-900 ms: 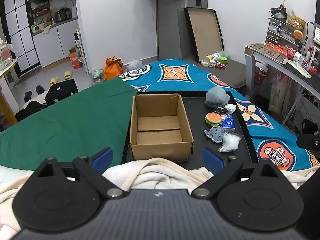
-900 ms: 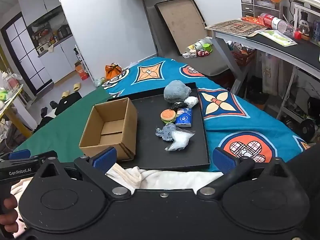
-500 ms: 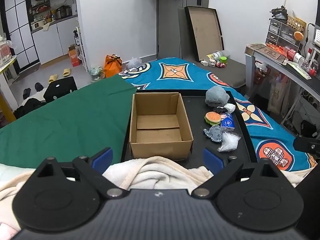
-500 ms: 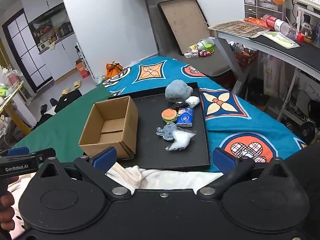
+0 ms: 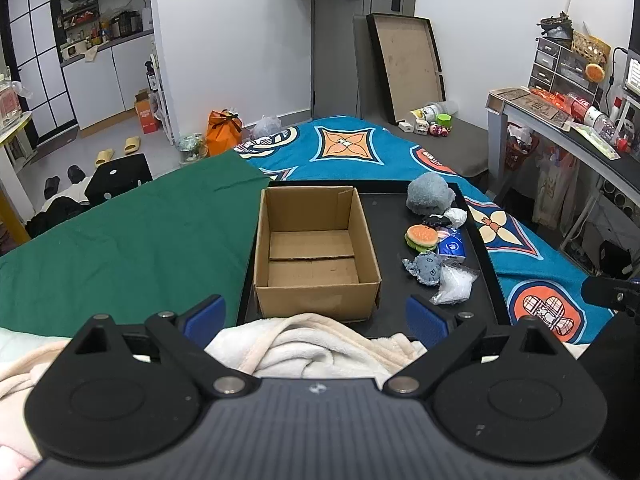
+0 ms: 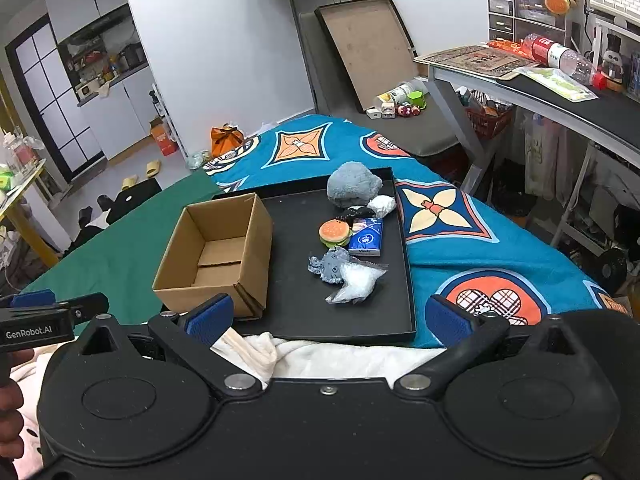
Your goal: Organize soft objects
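L claw [image 6: 28,322] only in R view

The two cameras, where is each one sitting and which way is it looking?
Left wrist: sits on the left gripper, low at the bed's near edge, facing the cardboard box; its own open blue-padded fingers show.
Right wrist: sits on the right gripper, further right, facing the black tray and burger toy; its open fingers show, plus the left gripper at the left edge.
Shared: box, tray, grey plush, white blanket.
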`<act>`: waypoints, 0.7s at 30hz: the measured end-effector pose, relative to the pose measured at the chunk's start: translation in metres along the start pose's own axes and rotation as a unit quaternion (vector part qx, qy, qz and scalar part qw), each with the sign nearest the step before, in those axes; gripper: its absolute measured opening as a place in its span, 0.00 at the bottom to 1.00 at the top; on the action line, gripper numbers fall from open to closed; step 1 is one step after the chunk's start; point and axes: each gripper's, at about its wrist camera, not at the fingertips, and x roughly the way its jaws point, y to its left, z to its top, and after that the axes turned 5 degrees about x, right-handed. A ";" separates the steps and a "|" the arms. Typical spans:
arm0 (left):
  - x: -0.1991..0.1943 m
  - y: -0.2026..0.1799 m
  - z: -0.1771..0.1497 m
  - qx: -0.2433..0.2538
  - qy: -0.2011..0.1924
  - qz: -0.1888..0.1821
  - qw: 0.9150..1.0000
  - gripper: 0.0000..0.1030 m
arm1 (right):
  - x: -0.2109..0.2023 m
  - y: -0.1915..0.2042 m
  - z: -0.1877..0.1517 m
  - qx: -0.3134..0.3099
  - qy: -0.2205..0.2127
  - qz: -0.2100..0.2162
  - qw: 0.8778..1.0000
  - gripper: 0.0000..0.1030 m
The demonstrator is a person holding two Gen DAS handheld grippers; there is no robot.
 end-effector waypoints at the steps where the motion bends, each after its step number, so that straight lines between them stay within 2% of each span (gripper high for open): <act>1: 0.000 -0.001 0.000 0.000 0.001 0.000 1.000 0.93 | 0.001 -0.001 0.000 -0.001 0.000 0.000 1.000 1.00; 21: -0.008 -0.007 -0.002 0.005 -0.002 -0.006 1.000 0.93 | -0.003 0.003 -0.004 -0.014 -0.006 -0.005 1.000 1.00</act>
